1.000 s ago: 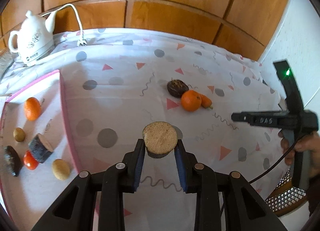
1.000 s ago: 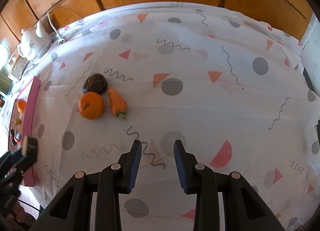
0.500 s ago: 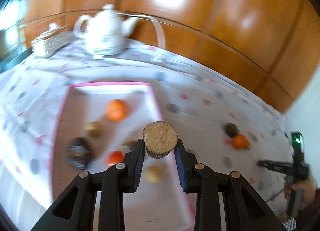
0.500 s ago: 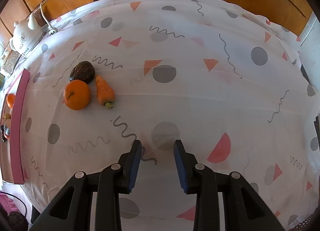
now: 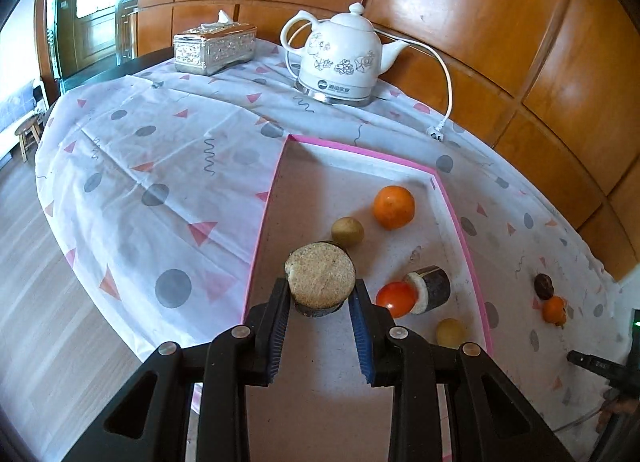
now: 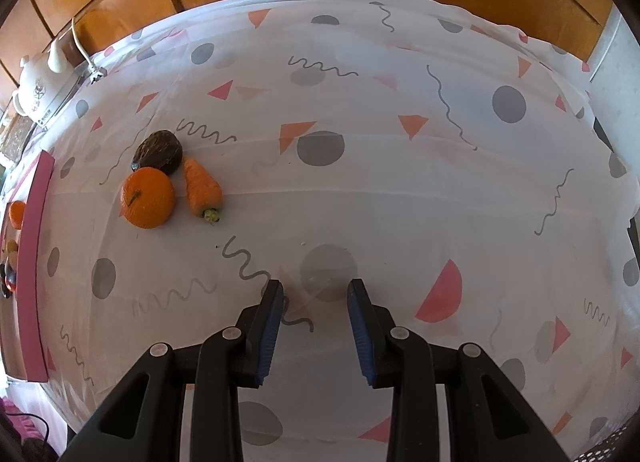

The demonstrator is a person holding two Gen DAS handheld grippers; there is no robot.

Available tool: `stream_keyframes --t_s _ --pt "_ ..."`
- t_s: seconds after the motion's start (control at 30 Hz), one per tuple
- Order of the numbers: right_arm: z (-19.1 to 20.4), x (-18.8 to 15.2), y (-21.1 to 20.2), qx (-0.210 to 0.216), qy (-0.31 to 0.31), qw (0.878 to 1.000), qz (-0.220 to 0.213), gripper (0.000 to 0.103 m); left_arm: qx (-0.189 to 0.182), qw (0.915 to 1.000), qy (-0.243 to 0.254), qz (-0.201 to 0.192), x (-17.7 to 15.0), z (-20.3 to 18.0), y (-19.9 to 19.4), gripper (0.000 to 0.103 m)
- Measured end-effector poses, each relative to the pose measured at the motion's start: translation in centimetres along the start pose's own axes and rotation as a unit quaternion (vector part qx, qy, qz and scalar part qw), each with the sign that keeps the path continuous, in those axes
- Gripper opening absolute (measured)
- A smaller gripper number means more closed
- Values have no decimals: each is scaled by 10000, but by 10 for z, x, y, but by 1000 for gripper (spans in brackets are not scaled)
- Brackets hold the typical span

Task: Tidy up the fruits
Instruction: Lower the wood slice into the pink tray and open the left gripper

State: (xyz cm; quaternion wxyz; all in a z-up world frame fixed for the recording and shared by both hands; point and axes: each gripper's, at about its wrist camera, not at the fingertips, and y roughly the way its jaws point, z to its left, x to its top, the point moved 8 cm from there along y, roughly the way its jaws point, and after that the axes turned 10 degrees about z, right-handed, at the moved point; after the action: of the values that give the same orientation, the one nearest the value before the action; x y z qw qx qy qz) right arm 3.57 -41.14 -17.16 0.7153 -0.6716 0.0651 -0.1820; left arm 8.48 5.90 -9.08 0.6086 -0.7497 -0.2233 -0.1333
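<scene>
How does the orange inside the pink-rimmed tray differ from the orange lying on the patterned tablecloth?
The orange inside the pink-rimmed tray rests alone on the tray floor; the orange on the tablecloth lies outside, beside a carrot and a dark brown fruit. Both are round, orange and ungripped.

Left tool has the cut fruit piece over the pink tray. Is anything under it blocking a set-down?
Partly. A dark item peeks out just behind the held piece, and a tomato sits right of it. Tray floor nearer the left tool looks bare.

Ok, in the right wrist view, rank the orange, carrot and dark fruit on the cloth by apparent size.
1. orange, largest.
2. dark fruit and carrot look about alike, so I won't rank them; the orange overlaps the dark fruit's edge.
</scene>
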Motion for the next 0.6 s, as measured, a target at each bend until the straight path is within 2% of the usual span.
stream_keyframes --t_s 0.23,0.33,0.4,0.47,0.53,0.6 --pt "-7 -9 -5 5 59 10000 -46 36 122 9998 91 93 -7 -3 7 30" --pt "-7 -11 -6 90 42 9999 -67 45 186 9997 72 162 -10 -2 12 31" --pt "-2 -12 -6 199 -44 9997 -116 63 208 9995 51 213 -12 -1 16 31" --pt "4 -13 -3 95 -206 9997 -115 70 225 9994 31 243 -13 0 18 31" --pt "7 -15 -3 -53 -258 9995 -149 72 237 9994 25 258 -14 0 20 31" --pt "6 -16 -3 -7 -216 9996 -175 73 251 9994 27 257 -14 0 20 31"
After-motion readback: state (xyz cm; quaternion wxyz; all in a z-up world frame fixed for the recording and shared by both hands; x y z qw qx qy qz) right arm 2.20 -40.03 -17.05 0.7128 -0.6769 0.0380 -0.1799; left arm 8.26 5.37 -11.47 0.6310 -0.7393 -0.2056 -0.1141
